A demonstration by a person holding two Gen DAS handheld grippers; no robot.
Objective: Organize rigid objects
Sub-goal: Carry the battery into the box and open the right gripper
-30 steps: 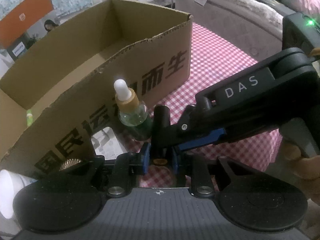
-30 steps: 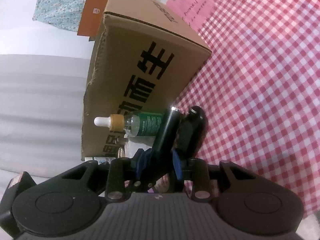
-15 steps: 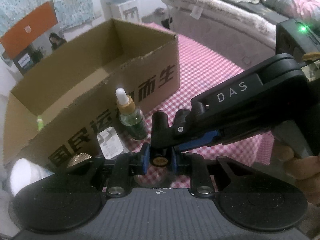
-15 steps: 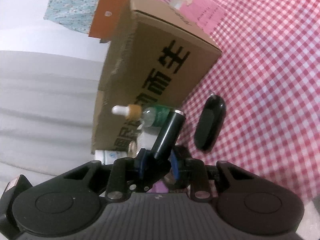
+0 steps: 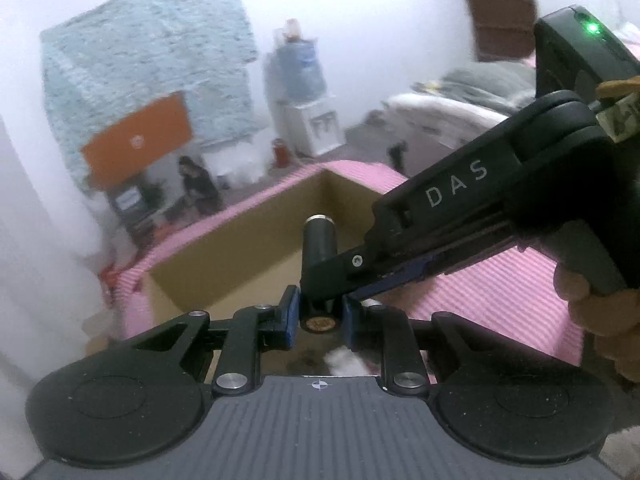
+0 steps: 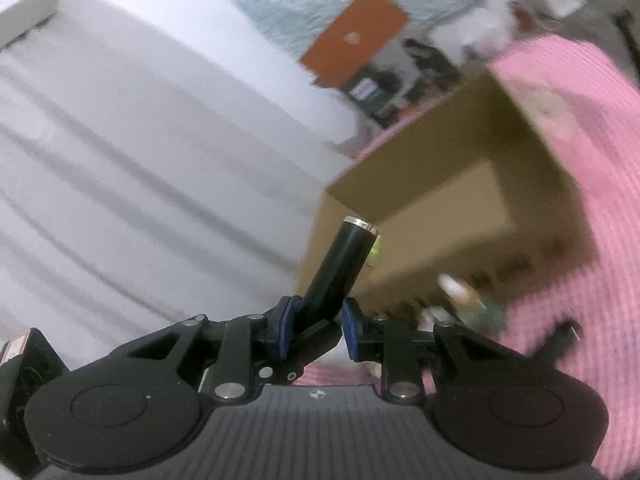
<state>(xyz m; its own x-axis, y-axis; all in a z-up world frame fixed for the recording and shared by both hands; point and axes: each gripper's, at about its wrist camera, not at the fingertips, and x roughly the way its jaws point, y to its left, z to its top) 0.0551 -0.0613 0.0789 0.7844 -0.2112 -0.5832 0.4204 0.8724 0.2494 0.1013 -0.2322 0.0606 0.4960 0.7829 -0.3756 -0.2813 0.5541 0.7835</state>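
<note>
A black tube (image 5: 319,248) with a metal ring at its far end stands upright between the blue pads of my left gripper (image 5: 318,310), which is shut on its lower end. My right gripper (image 5: 326,280) reaches in from the right and is also clamped on the tube. In the right wrist view the same tube (image 6: 340,264) leans up and to the right out of my right gripper (image 6: 314,322), which is shut on it. Beyond the tube is the open cardboard box (image 5: 240,248), its inside in view.
The box (image 6: 440,200) sits on a pink checked cloth (image 6: 600,240). A blurred dropper bottle (image 6: 476,304) stands against its printed side, and a dark object (image 6: 560,332) lies on the cloth nearby. A hand (image 5: 600,304) holds the right gripper. White wall at left.
Both grippers have risen with the black tube, from table level to above the box rim. The dropper bottle has dropped out of the left wrist view. The right wrist has rolled.
</note>
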